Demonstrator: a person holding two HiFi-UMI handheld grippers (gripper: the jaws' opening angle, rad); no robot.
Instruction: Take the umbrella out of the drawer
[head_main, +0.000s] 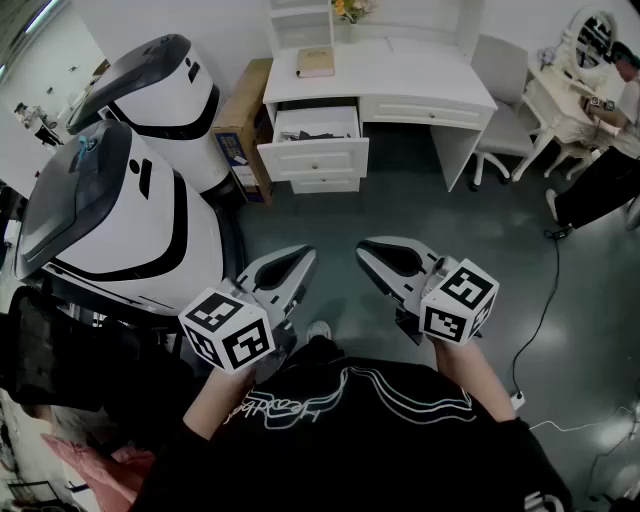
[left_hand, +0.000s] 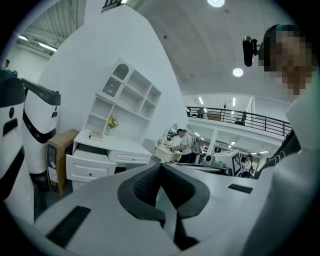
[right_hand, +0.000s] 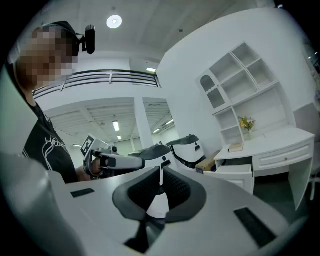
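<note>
A white desk (head_main: 400, 75) stands across the room, and its top left drawer (head_main: 312, 140) is pulled open. Something dark lies inside the drawer; I cannot make out the umbrella as such. The same open drawer (left_hand: 89, 161) shows in the left gripper view, and as the drawer (right_hand: 234, 169) in the right gripper view. Both grippers are held in front of the person's chest, well short of the desk. My left gripper (head_main: 304, 256) is shut with nothing in it, its tips meeting (left_hand: 161, 166). My right gripper (head_main: 366, 250) is shut and holds nothing (right_hand: 161, 171).
Two large white and black machines (head_main: 120, 215) stand at the left, next to a cardboard box (head_main: 243, 125) beside the desk. A book (head_main: 315, 62) lies on the desk top. A white chair (head_main: 500, 95), a person (head_main: 610, 150) and a floor cable (head_main: 545, 290) are at the right.
</note>
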